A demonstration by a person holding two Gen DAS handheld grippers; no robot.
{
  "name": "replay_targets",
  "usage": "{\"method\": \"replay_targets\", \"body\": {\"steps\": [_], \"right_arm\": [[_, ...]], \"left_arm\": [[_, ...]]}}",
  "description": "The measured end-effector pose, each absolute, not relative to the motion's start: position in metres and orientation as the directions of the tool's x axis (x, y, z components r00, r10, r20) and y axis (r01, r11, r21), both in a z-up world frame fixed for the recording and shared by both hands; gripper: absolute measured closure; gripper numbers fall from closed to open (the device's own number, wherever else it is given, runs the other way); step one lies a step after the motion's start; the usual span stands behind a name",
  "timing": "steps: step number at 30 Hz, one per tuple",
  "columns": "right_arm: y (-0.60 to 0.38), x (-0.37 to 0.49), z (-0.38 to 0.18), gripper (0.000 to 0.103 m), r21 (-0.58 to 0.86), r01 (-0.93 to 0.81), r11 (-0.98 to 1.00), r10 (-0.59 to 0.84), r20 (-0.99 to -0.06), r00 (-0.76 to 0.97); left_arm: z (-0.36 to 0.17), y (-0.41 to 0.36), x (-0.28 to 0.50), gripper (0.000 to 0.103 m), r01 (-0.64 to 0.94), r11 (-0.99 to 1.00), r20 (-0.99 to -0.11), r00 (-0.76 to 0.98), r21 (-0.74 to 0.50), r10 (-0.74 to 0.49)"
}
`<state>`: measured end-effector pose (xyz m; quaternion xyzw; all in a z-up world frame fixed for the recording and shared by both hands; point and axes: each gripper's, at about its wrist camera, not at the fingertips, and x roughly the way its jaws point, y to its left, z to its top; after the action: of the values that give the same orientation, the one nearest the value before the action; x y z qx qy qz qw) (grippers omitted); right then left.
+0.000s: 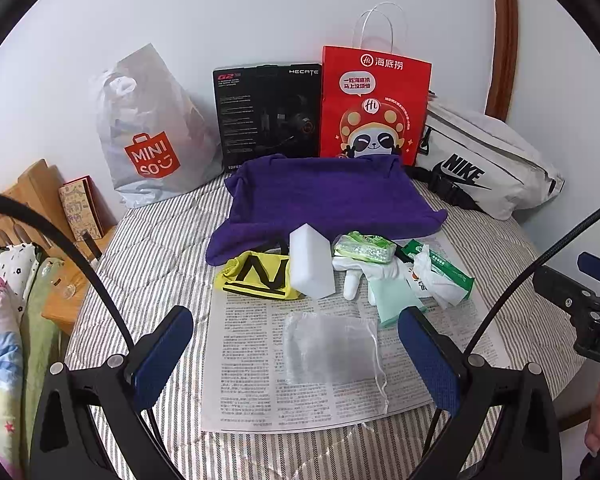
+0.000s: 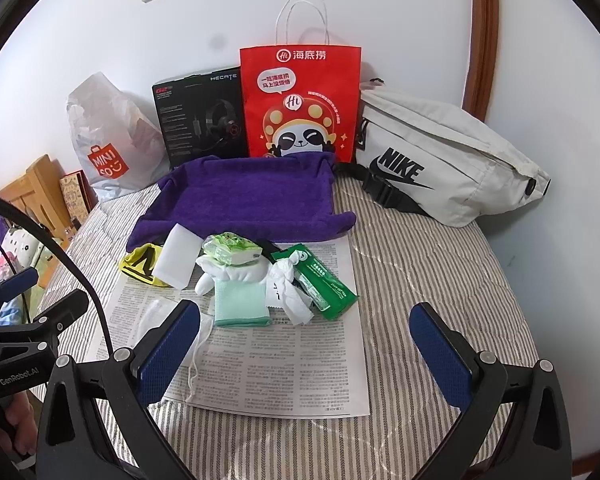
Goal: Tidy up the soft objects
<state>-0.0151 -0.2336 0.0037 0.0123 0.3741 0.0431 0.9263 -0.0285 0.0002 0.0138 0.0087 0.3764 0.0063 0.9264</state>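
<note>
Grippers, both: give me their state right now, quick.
Left gripper: open, holding nothing, above the mesh pouch.
Right gripper: open, holding nothing, over the newspaper.

Bright, even, soft-shadowed light; sharp focus centrally; strong fisheye bending and dark corners.

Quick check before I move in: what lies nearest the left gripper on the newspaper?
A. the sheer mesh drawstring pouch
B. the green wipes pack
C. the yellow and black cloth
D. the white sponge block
A: the mesh drawstring pouch lies flat on the newspaper between the open fingers of the left gripper, with the other soft items farther back, by the purple fabric tray.
</note>
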Motion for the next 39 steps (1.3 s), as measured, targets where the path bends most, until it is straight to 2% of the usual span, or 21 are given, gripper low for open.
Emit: {"method": "replay_targets", "body": {"steps": [12, 16, 24, 30, 35, 38, 39], "right_arm": [[-0.237, -0.001, -0.004, 0.000, 0.080, -0.084, 0.993, 0.116, -0.695, 0.710], [-0.240, 0.012, -0.017, 0.000, 0.086, -0.086, 0.993, 0.122, -0.714, 0.689], [-0.243, 0.038, -0.047, 0.000, 0.082, -0.074, 0.994, 0.110, -0.766, 0.633], [-0.242, 0.057, -0.067, 0.000, 0.076, -0.072, 0.995, 0.104, -0.795, 0.598], [-0.240, 0.073, -0.082, 0.000, 0.072, -0.067, 0.995, 0.097, -0.818, 0.567], [-0.238, 0.081, -0.089, 0.000, 0.066, -0.069, 0.995, 0.094, -0.827, 0.555], [-0.237, 0.083, -0.091, 0.000, 0.065, -0.068, 0.996, 0.091, -0.830, 0.550]], "left_arm": [[0.009, 0.004, -0.019, 0.000, 0.011, 1.000, -0.699, 0.715, 0.003, -0.006], [-0.007, 0.018, -0.003, 0.000, 0.004, 1.000, -0.721, 0.693, -0.023, -0.019], [-0.050, 0.046, 0.039, 0.000, -0.048, 0.998, -0.772, 0.632, 0.042, 0.063], [-0.081, 0.052, 0.072, 0.000, 0.017, 0.999, -0.794, 0.607, 0.046, 0.026], [-0.091, 0.073, 0.096, 0.000, -0.029, 0.998, -0.797, 0.601, 0.057, 0.063], [-0.096, 0.085, 0.111, 0.006, -0.034, 0.999, -0.791, 0.611, 0.023, 0.039], [-0.100, 0.086, 0.118, 0.012, -0.018, 1.000, -0.797, 0.603, 0.015, 0.022]]}}
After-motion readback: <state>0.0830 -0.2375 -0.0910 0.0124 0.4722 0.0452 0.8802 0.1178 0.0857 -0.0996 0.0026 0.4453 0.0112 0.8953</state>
